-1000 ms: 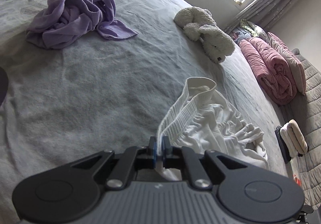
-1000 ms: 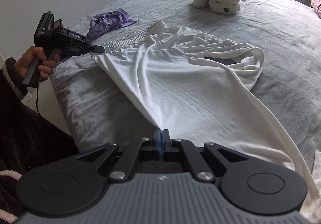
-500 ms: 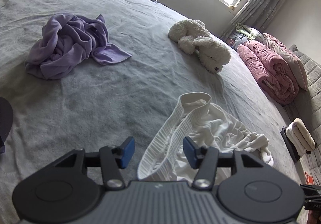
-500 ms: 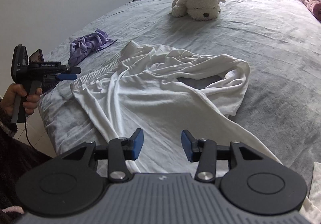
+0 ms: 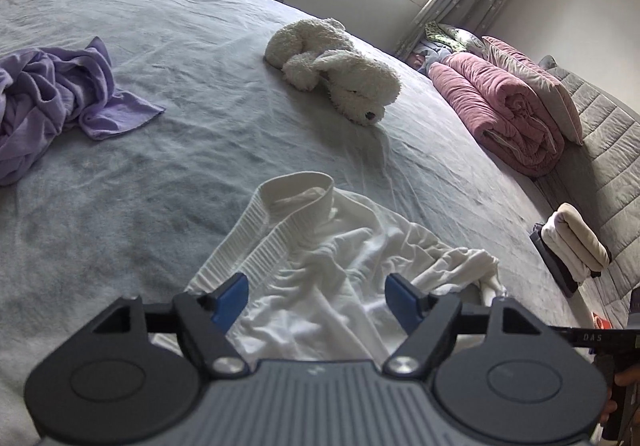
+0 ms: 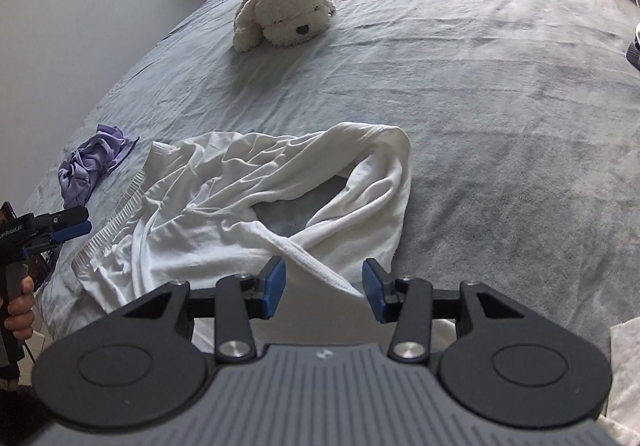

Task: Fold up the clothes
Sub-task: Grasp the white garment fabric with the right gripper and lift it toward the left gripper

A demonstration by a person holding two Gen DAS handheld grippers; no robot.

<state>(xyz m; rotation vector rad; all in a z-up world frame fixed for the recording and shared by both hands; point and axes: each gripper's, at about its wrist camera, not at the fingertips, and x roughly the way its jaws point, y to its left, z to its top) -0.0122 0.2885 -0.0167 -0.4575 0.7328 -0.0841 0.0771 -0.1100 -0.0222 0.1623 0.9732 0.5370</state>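
Farthest left on the grey bed [image 5: 248, 118], a purple garment [image 5: 52, 94] sits in a crumpled heap, untouched by any fold, so that is 1 piece waiting entirely. Next, the left gripper [image 5: 316, 300] hovers over the ribbed waistband end of the white garment [image 5: 320, 270]; its jaws are opening, blue pads spread with cloth below them but nothing pinched. The white garment lies near the bed's front edge, rumpled, its waistband doubled in a loop and its body bunched into ridges, with a patch of bedding showing through a gap in the right wrist view. No clean fold line is visible, so I judge it laid down but neither smoothed nor folded. Further right, the right gripper [image 6: 324, 288] has its pads apart, a hemmed edge running between them without being pressed. At the far right, a small stack of folded pale clothes [image 5: 576, 246] rests on something dark, suggesting some pieces are finished. Left to do: flatten and fold the white garment, then the purple one.
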